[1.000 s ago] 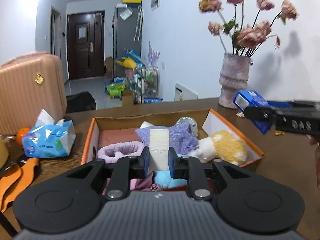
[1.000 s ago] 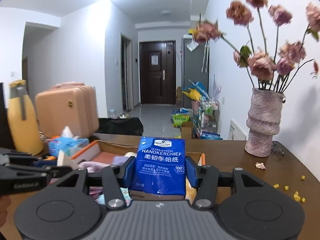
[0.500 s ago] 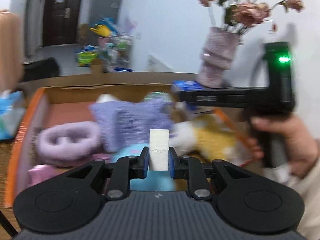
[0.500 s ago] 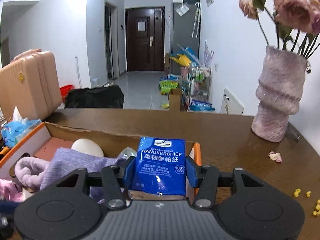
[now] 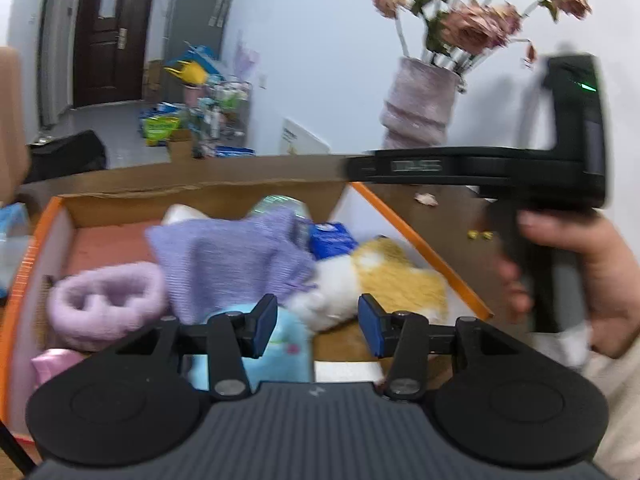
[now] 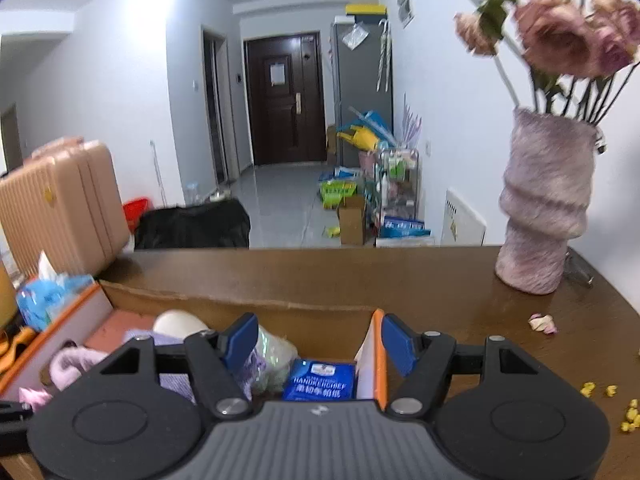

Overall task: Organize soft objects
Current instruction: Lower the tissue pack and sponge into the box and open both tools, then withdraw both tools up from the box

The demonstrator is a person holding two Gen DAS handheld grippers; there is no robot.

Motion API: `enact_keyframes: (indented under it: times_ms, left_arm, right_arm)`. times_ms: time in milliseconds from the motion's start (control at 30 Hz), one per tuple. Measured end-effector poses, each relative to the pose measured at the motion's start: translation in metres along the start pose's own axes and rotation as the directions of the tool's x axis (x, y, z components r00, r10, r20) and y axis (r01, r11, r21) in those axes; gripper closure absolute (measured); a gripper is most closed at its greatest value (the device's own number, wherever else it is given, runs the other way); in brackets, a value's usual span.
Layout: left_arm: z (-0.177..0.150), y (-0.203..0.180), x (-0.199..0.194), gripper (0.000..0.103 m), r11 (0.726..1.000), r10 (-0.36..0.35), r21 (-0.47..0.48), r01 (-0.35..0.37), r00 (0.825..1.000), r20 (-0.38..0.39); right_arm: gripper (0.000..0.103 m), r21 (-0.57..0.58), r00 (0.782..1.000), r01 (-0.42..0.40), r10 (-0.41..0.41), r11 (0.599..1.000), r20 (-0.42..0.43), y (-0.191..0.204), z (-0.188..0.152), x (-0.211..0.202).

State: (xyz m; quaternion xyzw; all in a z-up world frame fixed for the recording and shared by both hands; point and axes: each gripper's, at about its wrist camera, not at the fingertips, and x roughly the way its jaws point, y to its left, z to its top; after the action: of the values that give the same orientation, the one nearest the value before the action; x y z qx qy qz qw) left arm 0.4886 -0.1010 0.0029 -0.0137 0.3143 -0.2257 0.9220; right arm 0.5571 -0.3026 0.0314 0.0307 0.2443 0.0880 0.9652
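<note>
An orange-rimmed cardboard box [image 5: 416, 240] holds soft things: a purple knitted cloth [image 5: 228, 264], a fuzzy pink ring [image 5: 104, 300], a yellow and white plush [image 5: 384, 280] and a light blue plush [image 5: 280, 344]. My left gripper [image 5: 318, 326] hovers over the box's near end. Its jaws are opening and nothing is between them. A white patch [image 5: 344, 370] lies just below. My right gripper [image 6: 318, 342] is over the box's far right corner [image 6: 378, 360], jaws opening. The blue handkerchief pack [image 6: 320, 380] lies loose in the box beneath them, also seen as the blue pack [image 5: 332, 238].
A pink vase of dried roses [image 6: 544, 208] stands on the brown table at the right, with a fallen petal [image 6: 542, 323] and yellow crumbs [image 6: 628, 416] nearby. A blue tissue pack [image 6: 48, 300] and a tan suitcase [image 6: 60, 200] are left of the box. A hand [image 5: 580, 272] grips the right tool.
Both grippers came in over the box. The left jaws opened and the white piece left them. The right jaws opened and the blue pack dropped into the box.
</note>
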Motion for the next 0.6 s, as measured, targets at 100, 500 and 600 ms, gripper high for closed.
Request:
enact_keyframes:
  times_ms: [100,500,600]
  left_arm:
    - [0.004,0.011,-0.02,0.055,0.998,0.059,-0.019,-0.058,0.998,0.019]
    - [0.001,0.008,-0.15,0.011,0.949,0.311,-0.028,-0.314,0.919,0.244]
    - [-0.011,0.002,-0.176,0.004,0.945,0.325,-0.049,-0.325,0.902,0.284]
  right_arm:
    - [0.036,0.007,1.0,0.004,-0.005,1.0,0.016,-0.001,0.005,-0.02]
    - [0.016,-0.054,0.988,-0.002,0.01,0.999,0.151,0.026,-0.004,-0.156]
    - [0.008,-0.07,0.973,-0.013,0.029,0.997,0.229,0.036,-0.022,-0.194]
